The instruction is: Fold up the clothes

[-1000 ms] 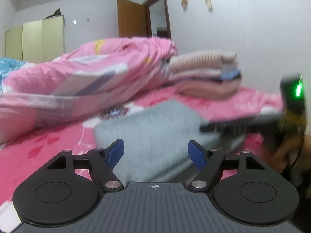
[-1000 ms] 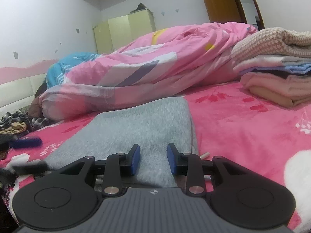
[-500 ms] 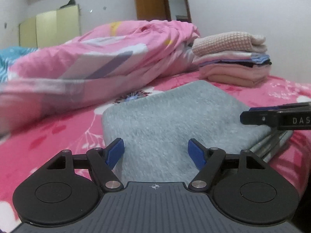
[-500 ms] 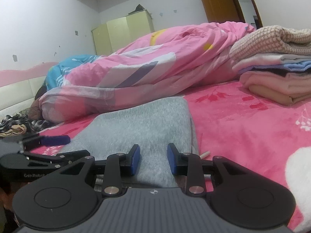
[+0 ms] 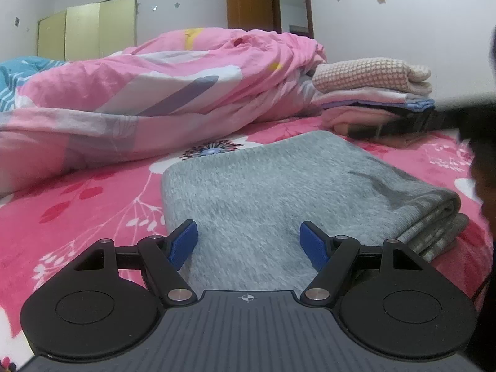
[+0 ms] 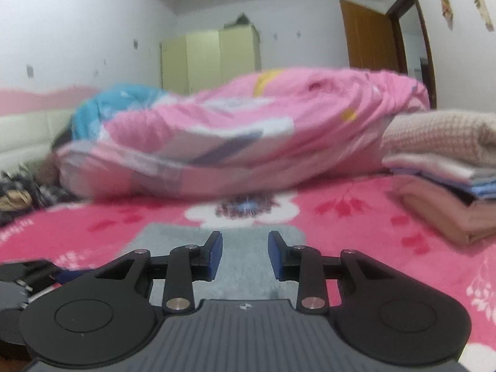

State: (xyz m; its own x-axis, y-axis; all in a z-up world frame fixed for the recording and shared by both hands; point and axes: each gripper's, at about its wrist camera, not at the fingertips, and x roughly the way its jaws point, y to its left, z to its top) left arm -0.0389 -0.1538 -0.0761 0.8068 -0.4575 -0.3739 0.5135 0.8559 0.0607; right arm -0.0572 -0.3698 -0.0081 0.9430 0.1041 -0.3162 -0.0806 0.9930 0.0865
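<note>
Since the earlier frame the right gripper (image 6: 245, 255) has lifted above the folded grey garment (image 5: 279, 192) on the bed (image 5: 93, 204), jaws slightly apart and empty, while the left gripper (image 5: 249, 241), jaws spread wide, stays low at its near edge, with bare sheet around.

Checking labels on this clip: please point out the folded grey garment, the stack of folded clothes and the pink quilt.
folded grey garment (image 5: 279, 192): left wrist view, middle of its top face.
stack of folded clothes (image 5: 372, 77): left wrist view, checked top item.
pink quilt (image 5: 148, 93): left wrist view, middle of its heaped front.
</note>
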